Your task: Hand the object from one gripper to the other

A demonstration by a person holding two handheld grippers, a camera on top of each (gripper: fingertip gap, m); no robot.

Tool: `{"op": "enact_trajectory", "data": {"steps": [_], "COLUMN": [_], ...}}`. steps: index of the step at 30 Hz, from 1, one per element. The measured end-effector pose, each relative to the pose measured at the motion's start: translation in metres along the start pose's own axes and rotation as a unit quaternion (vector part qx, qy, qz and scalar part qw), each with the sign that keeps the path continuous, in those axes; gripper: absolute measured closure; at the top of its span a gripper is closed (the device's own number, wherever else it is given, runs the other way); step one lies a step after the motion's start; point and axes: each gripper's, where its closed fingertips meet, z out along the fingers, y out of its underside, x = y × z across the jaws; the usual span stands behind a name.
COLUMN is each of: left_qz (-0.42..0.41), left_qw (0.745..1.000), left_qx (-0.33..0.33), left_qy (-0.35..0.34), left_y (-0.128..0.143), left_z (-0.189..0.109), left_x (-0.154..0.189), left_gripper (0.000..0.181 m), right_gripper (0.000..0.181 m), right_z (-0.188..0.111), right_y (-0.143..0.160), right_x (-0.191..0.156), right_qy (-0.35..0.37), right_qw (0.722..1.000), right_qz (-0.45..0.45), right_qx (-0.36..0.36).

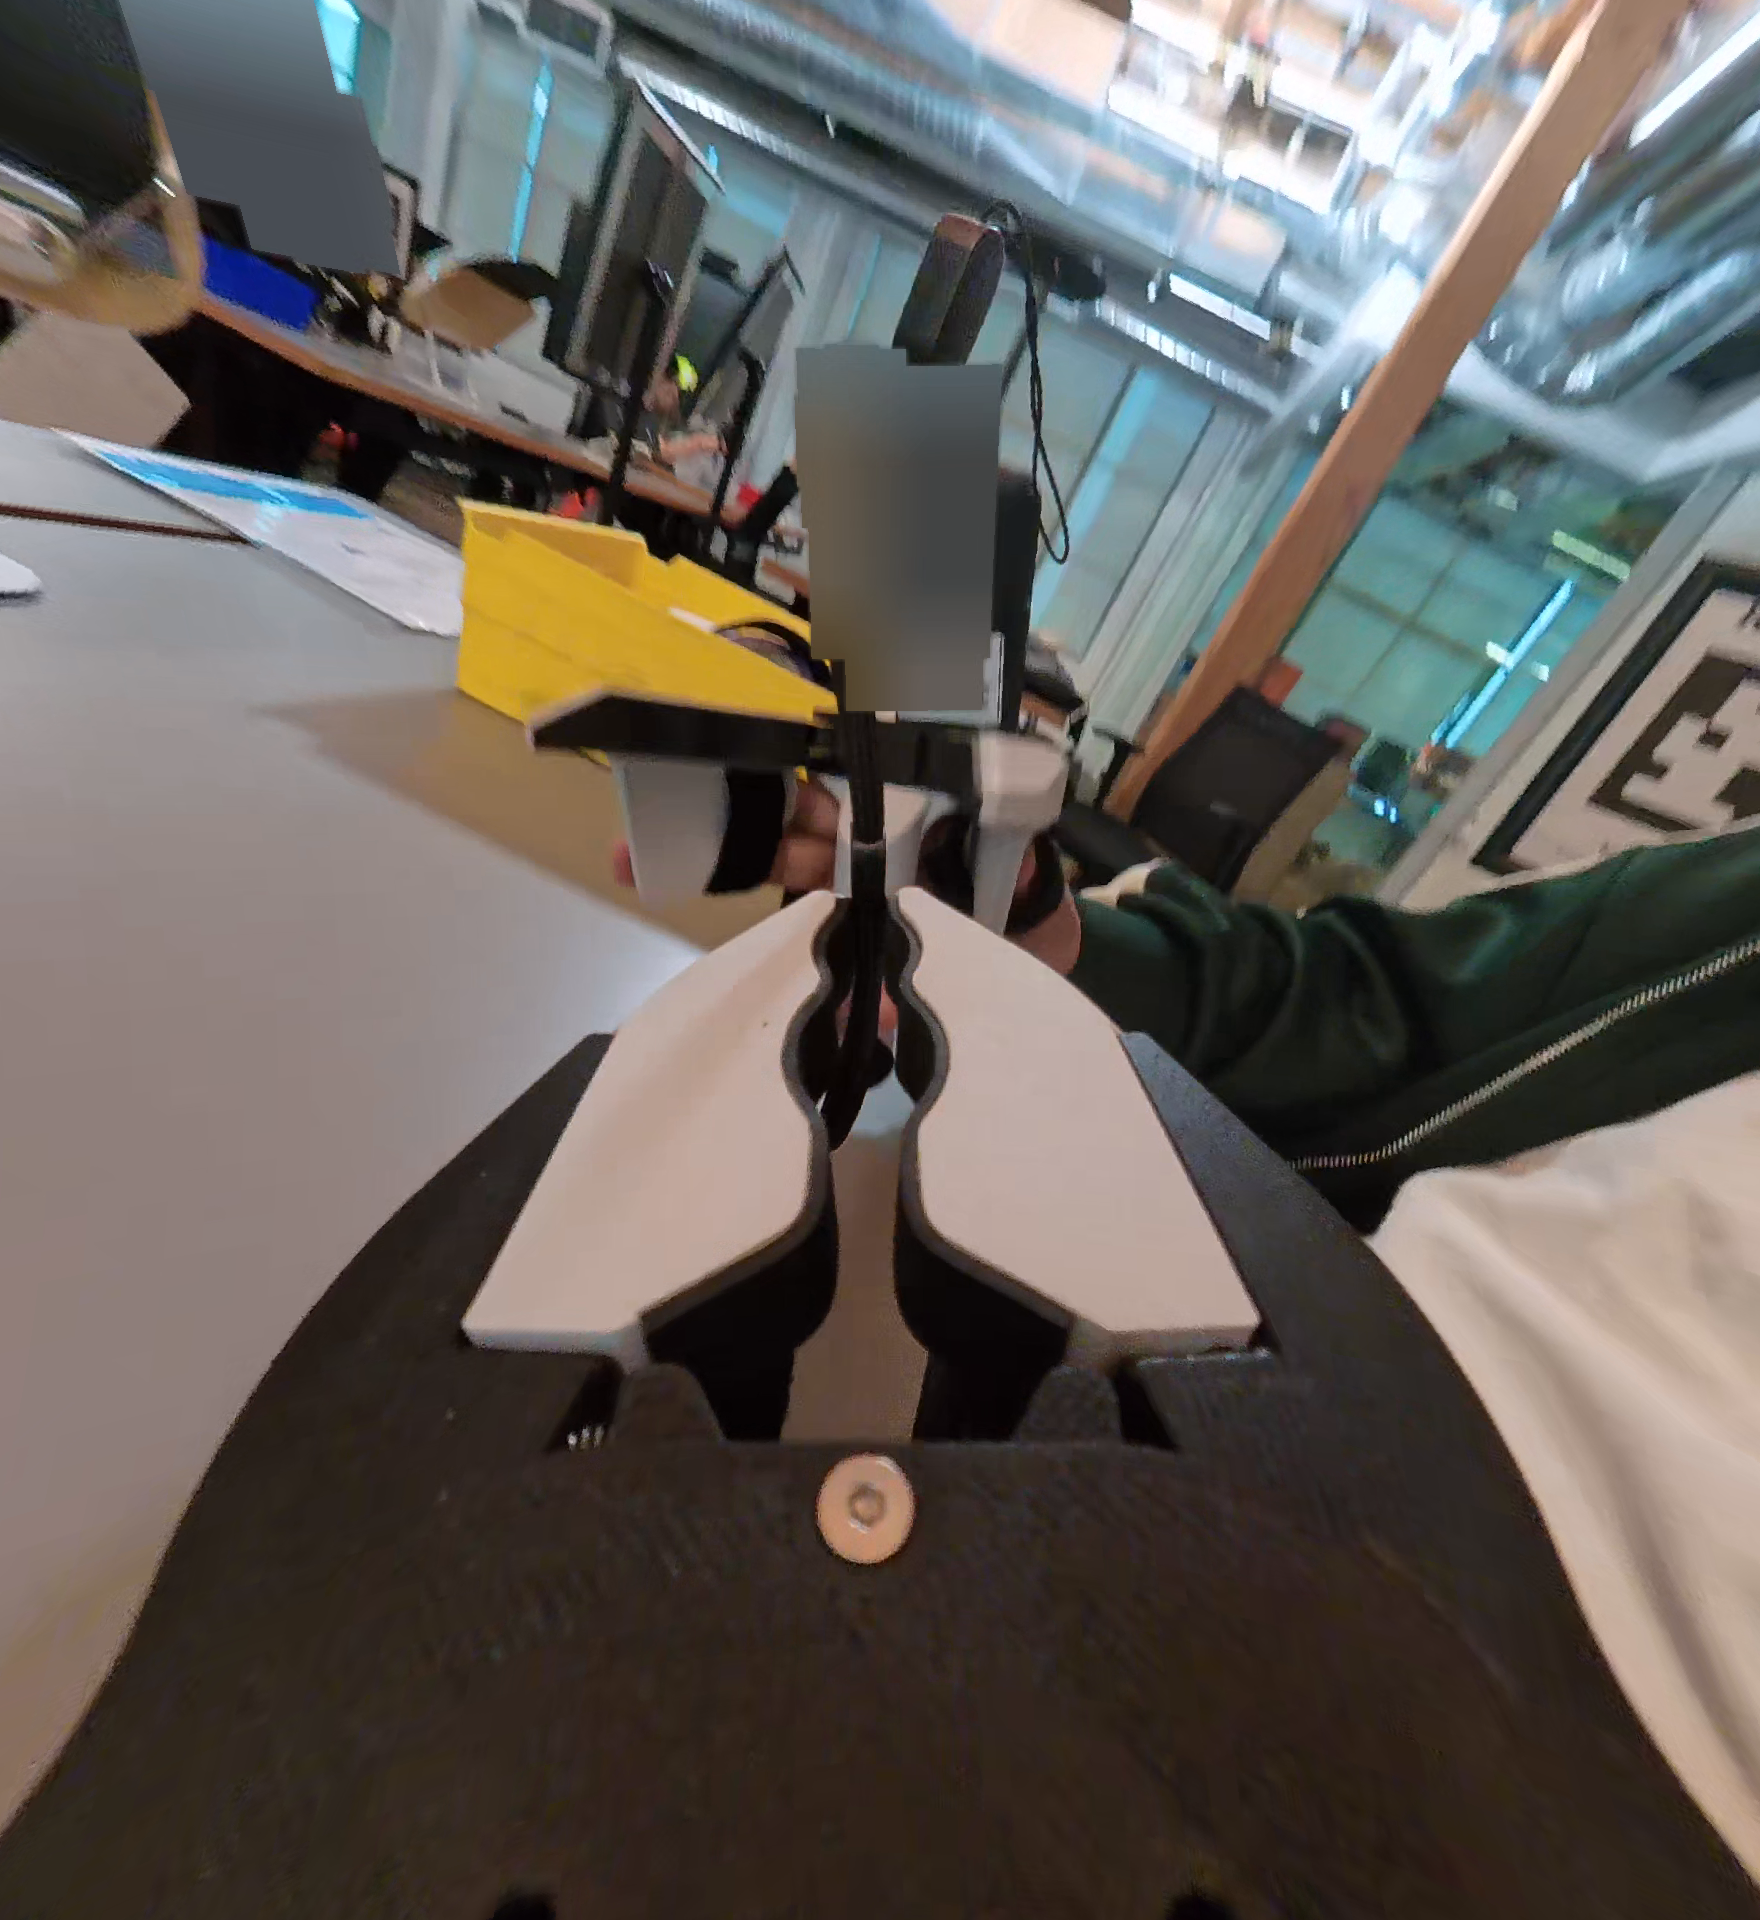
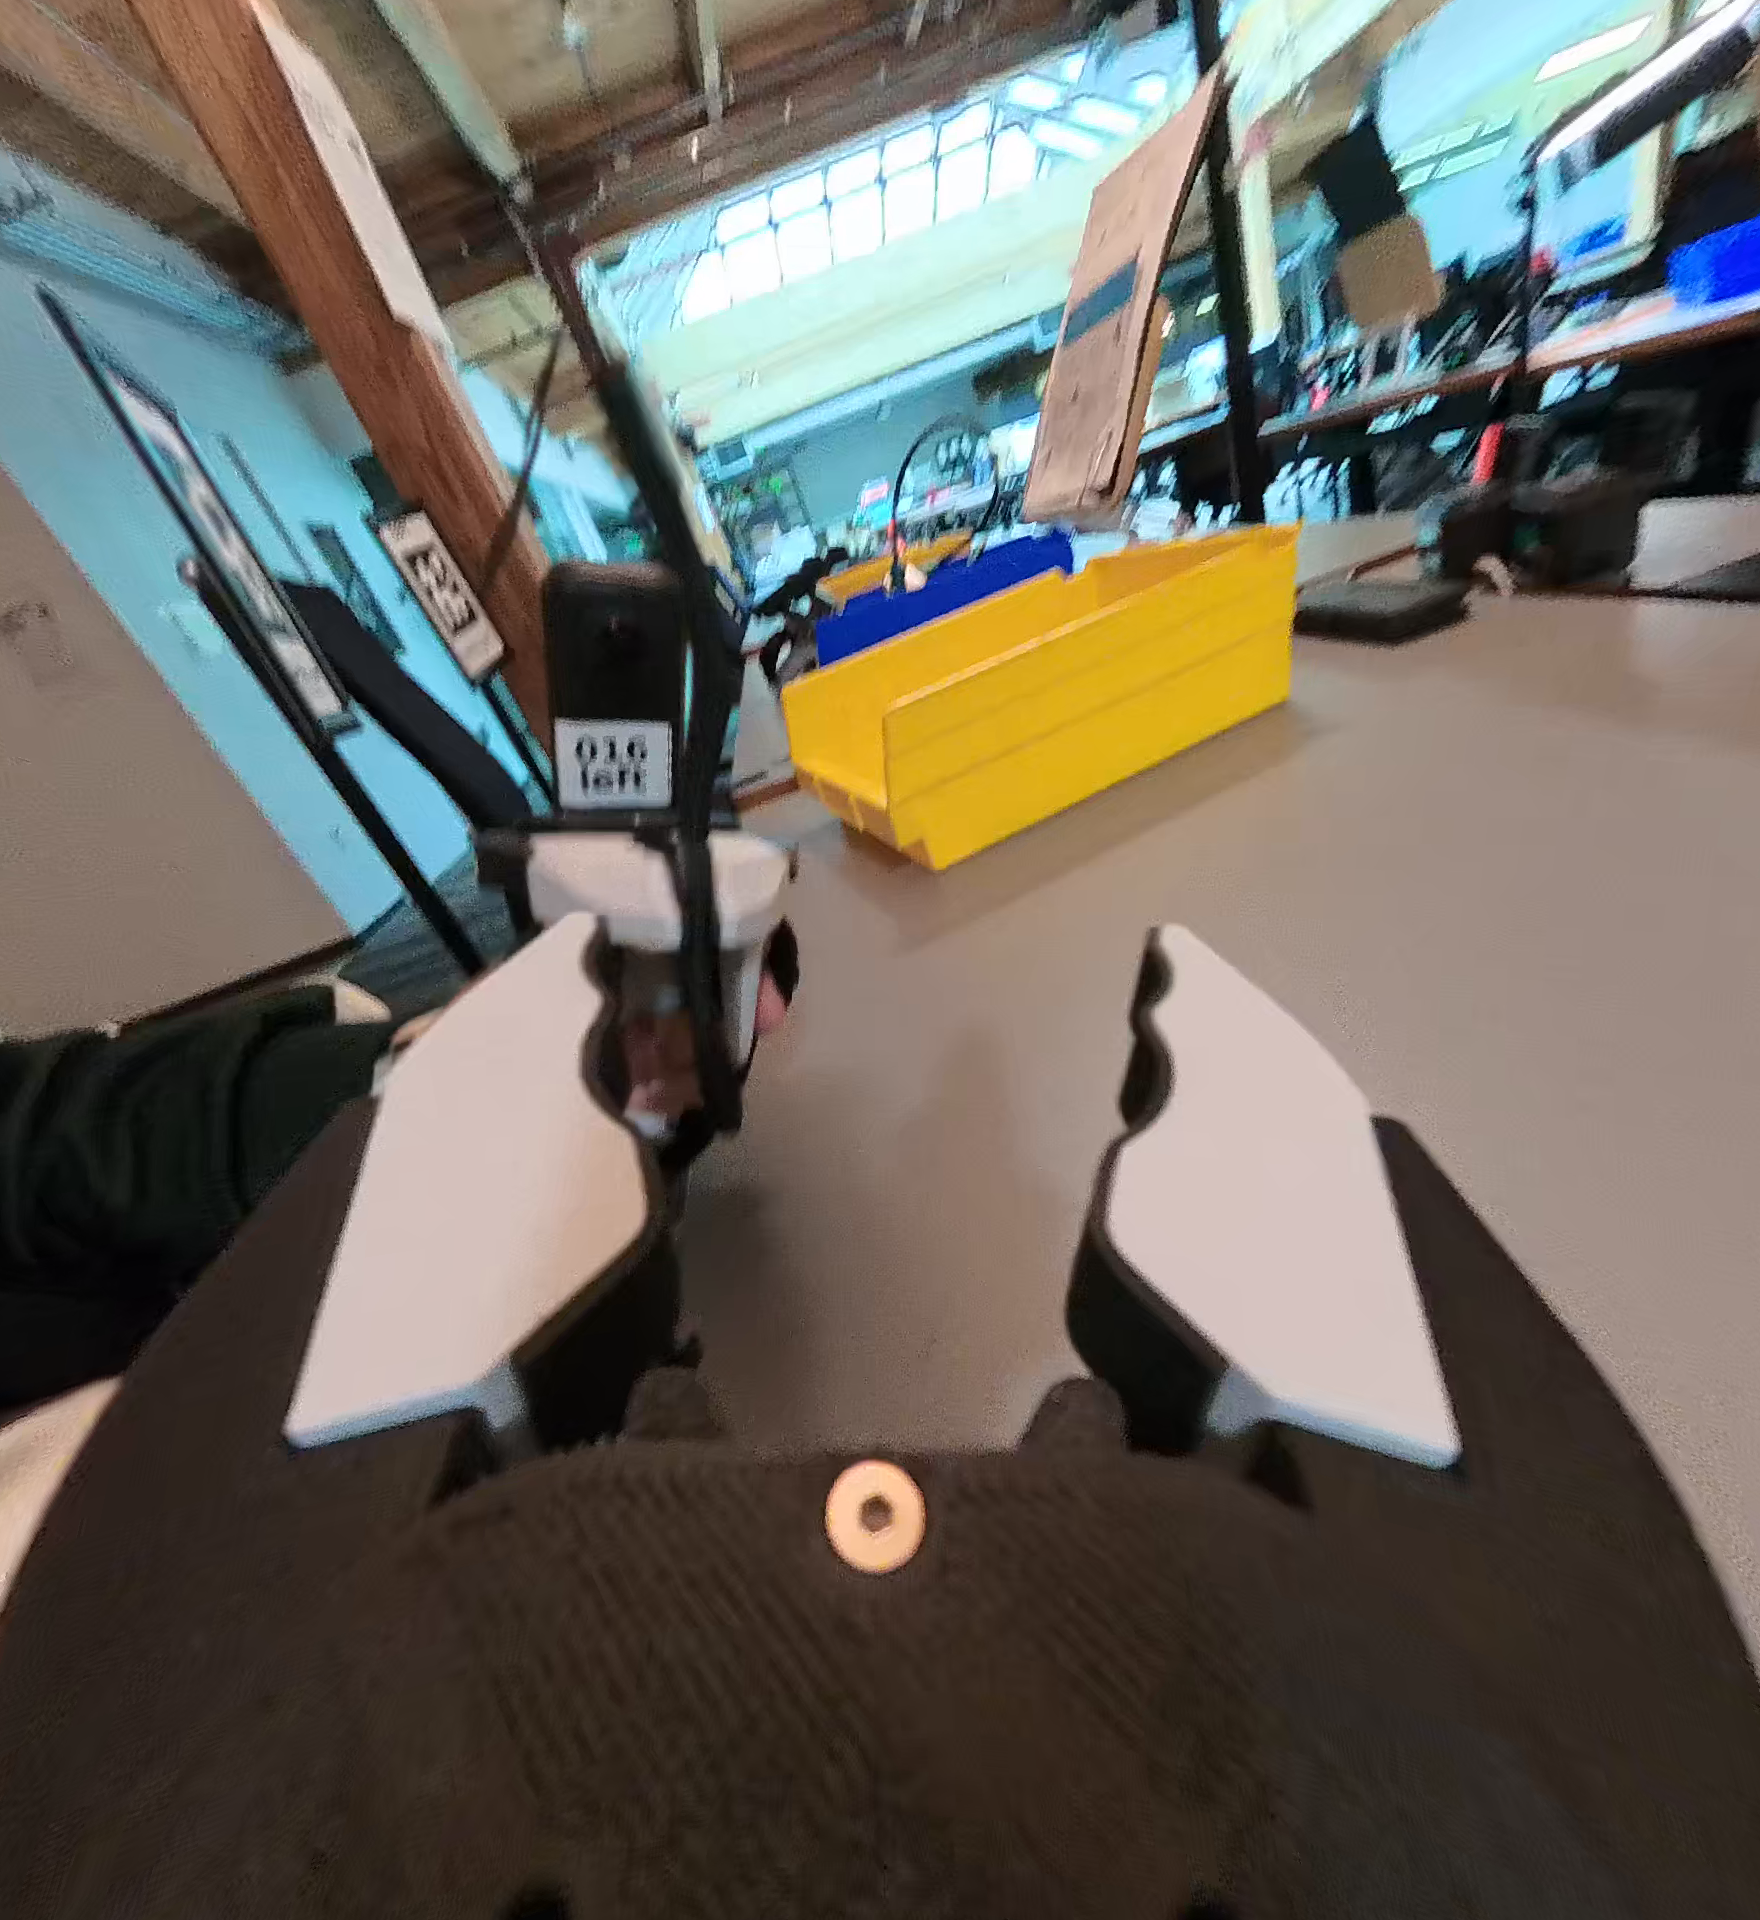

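Black cord-like object (image 1: 860, 997), long axis upright, is being gripped by the clenched left tool (image 1: 863, 914). Right tool (image 2: 871, 956) is being held released just beside it, object lying toward its left finger.

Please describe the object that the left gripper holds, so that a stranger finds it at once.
Start at the grey table with its yellow bin. Nearer the camera, the left gripper is shut on a thin black cord. Unlike the blocky bin, it is slim, dark and looped.
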Motion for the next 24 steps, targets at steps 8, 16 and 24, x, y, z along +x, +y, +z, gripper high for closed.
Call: {"op": "enact_trajectory", "data": {"steps": [8, 16, 24], "left_qz": [0.019, 0.013, 0.047], "left_qw": [0.998, 0.998, 0.996], "left_qx": [0.05, 0.044, 0.032], "left_qy": [-0.027, 0.03, 0.072], "left_y": [-0.021, -0.016, -0.021], "left_z": [-0.014, 0.0, 0.007], "left_x": [-0.001, 0.02, 0.035], "left_gripper": [0.176, 0.177, 0.177], "right_gripper": [0.142, 0.144, 0.152], "right_z": [0.015, 0.017, -0.004], "right_y": [0.033, 0.034, 0.023], "right_x": [-0.035, -0.058, -0.065], "right_qy": [-0.056, -0.123, -0.151], "right_qw": [0.991, 0.987, 0.985], "right_qz": [-0.072, -0.062, -0.054], "right_qx": [-0.101, -0.086, -0.067]}}
